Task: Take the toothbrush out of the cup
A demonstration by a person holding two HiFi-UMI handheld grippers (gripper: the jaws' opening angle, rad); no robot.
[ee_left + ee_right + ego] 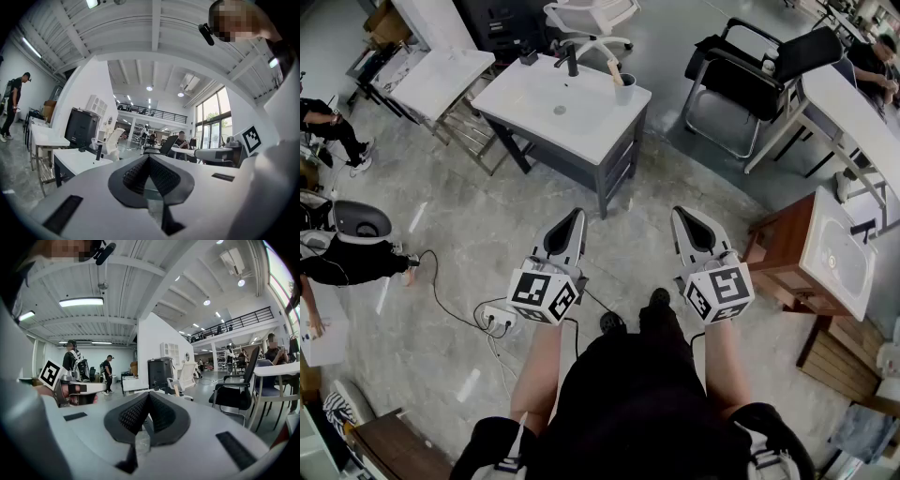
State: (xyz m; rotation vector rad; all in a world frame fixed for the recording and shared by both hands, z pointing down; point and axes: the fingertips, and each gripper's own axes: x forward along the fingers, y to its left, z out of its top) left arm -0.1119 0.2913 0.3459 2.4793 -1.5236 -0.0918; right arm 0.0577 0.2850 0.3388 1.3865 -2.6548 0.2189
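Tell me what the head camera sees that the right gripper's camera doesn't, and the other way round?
Only the head view shows the grey stone floor, the power strip by the person's shoes, and the basin of the white sink table. Only the right gripper view shows the ceiling lights, the balcony railing and two people standing far off. Both show the left gripper and right gripper, jaws closed on nothing, the white office chair, the black chair, and the toothbrush in its cup, though the gripper view shows it only as a small tan stick.
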